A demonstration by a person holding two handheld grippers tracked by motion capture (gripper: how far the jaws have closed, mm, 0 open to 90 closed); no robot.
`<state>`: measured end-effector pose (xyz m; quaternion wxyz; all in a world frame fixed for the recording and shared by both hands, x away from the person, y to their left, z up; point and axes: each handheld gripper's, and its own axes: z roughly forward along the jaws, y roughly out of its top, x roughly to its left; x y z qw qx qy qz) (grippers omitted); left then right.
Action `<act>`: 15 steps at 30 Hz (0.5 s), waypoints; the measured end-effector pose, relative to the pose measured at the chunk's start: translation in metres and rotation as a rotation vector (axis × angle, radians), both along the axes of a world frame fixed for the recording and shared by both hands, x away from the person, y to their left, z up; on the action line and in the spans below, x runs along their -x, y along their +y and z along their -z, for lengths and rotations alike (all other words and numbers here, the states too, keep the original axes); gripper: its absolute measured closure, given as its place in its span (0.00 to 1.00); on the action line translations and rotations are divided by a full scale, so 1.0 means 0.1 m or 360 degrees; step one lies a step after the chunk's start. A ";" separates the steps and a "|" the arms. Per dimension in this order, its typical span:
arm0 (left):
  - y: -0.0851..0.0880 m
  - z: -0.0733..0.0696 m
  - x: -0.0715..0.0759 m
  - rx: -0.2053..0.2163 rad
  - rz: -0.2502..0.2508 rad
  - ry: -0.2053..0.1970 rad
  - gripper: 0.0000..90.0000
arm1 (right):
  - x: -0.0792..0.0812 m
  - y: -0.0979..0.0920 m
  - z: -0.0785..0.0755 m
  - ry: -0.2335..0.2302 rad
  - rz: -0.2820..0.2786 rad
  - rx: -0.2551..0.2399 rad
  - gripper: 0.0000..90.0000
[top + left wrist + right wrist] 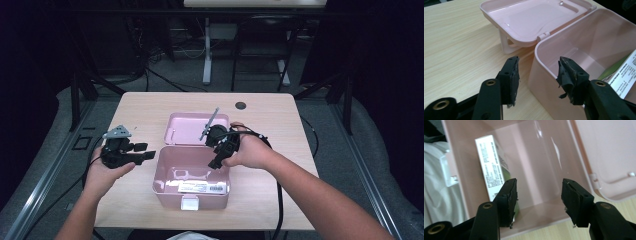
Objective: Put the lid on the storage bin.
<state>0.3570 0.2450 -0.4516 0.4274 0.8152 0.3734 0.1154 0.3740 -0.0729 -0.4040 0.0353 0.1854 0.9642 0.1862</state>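
Note:
An open pink box [167, 189] stands in the middle of the table, its lid [185, 129] folded back flat behind it. A white and green carton [202, 187] lies inside against the front wall. My left gripper [145, 151] is held just left of the box's left rim with its jaws open. In the left gripper view the box's corner [541, 62] stands just beyond the gripper [539, 72], untouched. My right gripper [216, 161] hangs open over the box's right rear, pointing down. In the right gripper view it [539, 195] is empty above the box floor [536, 157], with the carton [490, 162] to the left.
A white latch [190, 202] sits on the box's front wall. A round black grommet [241, 105] is set in the light wooden table [140, 107] near its far edge. Cables trail off the table's front from both grippers. Desk legs stand beyond the table.

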 end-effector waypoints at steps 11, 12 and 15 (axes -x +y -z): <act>-0.06 0.03 0.01 0.0000 0.0040 0.0017 0.58 | -0.10 -0.21 -0.03 -0.0077 0.0223 -0.0149 0.58; -0.07 0.03 0.01 0.0005 0.0038 0.0013 0.58 | -0.11 -0.23 -0.03 -0.0074 0.0231 -0.0161 0.61; -0.08 0.04 0.01 -0.0004 0.0056 0.0021 0.58 | -0.16 -0.30 -0.03 -0.0099 0.0250 -0.0207 0.61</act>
